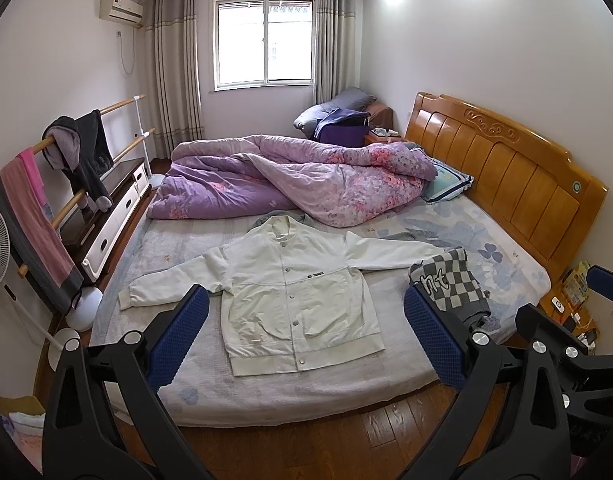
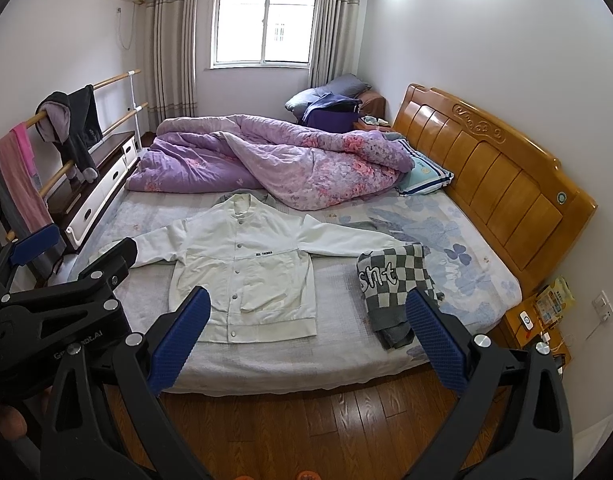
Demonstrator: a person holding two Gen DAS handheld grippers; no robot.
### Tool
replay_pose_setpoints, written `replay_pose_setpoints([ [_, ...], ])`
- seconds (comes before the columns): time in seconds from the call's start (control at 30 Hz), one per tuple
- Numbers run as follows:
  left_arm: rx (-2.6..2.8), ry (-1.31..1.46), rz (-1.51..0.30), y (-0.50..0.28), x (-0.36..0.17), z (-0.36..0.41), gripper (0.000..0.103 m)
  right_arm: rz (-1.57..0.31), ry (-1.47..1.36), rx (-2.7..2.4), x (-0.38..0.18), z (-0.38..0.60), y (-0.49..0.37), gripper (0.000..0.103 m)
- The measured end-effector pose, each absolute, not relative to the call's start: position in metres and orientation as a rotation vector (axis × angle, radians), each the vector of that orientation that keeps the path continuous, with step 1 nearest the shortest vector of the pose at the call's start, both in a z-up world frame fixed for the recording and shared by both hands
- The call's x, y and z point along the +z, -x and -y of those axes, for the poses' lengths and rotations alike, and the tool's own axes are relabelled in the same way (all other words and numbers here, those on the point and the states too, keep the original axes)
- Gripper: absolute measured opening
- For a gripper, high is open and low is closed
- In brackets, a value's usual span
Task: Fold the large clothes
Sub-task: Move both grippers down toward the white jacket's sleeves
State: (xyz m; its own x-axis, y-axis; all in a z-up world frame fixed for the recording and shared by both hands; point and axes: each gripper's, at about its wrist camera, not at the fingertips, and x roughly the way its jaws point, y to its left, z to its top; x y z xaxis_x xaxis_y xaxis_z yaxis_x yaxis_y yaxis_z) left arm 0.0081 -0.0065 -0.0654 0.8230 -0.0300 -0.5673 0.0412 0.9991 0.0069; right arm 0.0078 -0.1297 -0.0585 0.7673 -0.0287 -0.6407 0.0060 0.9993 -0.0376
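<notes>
Two grippers hang above the floor at the near edge of a bed [image 1: 386, 392], both spread wide and holding nothing. Left wrist view, left to right: rail [image 1: 86, 120] draped with clothes at the left edge; left gripper [image 1: 306, 336] along the bottom, its blue pads [image 1: 178, 336] framing the jacket; white jacket [image 1: 290, 292] at centre frame, flat and face up on the bed, snaps closed, sleeves spread to both sides; purple quilt [image 1: 290, 176] bunched behind its collar; checked sweater [image 1: 450, 284], folded, just beside the jacket's right sleeve; headboard [image 1: 506, 176] at right. Right wrist view: jacket [image 2: 242, 264] left of centre, right gripper [image 2: 306, 340] below it, sweater [image 2: 394, 280] right of centre.
</notes>
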Motion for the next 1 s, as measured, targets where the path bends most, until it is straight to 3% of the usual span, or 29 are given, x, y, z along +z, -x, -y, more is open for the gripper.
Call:
replay_pose_setpoints([
  [0.47, -0.016, -0.011, -0.673, -0.059, -0.074, -0.025, 0.098, -0.764, 0.059, 0.013, -0.064, 0.104, -0.055, 0.095],
  [1.0, 0.213, 0.01, -0.815, -0.234, -0.106, -0.057, 0.098, -0.872, 0.143, 0.291, -0.099, 0.07, -0.244, 0.095],
])
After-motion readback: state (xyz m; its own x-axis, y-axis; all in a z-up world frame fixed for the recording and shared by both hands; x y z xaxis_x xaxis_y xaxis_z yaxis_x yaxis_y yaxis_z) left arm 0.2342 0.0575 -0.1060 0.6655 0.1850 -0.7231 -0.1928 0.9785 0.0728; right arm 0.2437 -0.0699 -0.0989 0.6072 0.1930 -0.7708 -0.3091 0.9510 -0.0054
